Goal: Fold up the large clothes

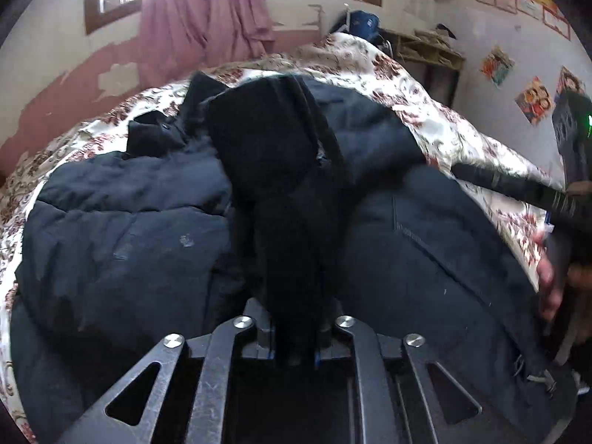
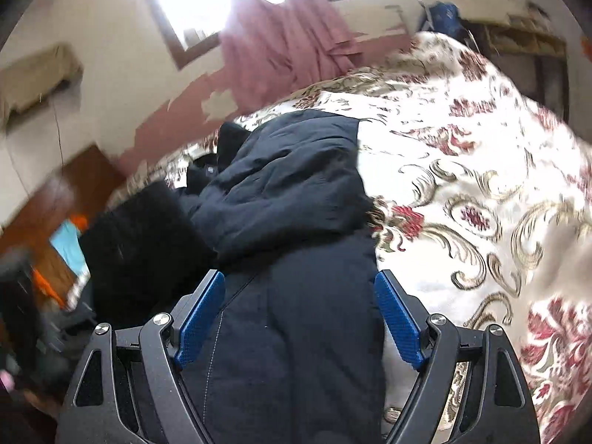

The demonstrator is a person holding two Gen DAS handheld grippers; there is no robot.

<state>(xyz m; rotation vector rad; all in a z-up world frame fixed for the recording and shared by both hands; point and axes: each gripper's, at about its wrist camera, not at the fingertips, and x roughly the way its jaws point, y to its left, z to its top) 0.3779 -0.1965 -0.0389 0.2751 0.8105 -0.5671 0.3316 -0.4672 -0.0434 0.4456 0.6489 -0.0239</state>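
A large navy padded coat [image 1: 122,229] lies spread on a floral bedspread [image 1: 436,118]. My left gripper [image 1: 296,347] is shut on a black fleecy fold of the coat [image 1: 273,155] and holds it raised over the middle of the coat. In the right wrist view my right gripper [image 2: 299,314] is open, with blue pads [image 2: 201,318] on either side of the coat's right part [image 2: 296,325], just above it. The coat's hood [image 2: 296,177] lies beyond it. The right gripper [image 1: 510,185] shows at the right edge of the left wrist view.
The bed [image 2: 462,192] stretches right and far of the coat. A pink curtain [image 1: 207,18] hangs under a window on the far wall. A wooden shelf [image 1: 429,55] stands at the far right. Brown furniture [image 2: 63,199] is left of the bed.
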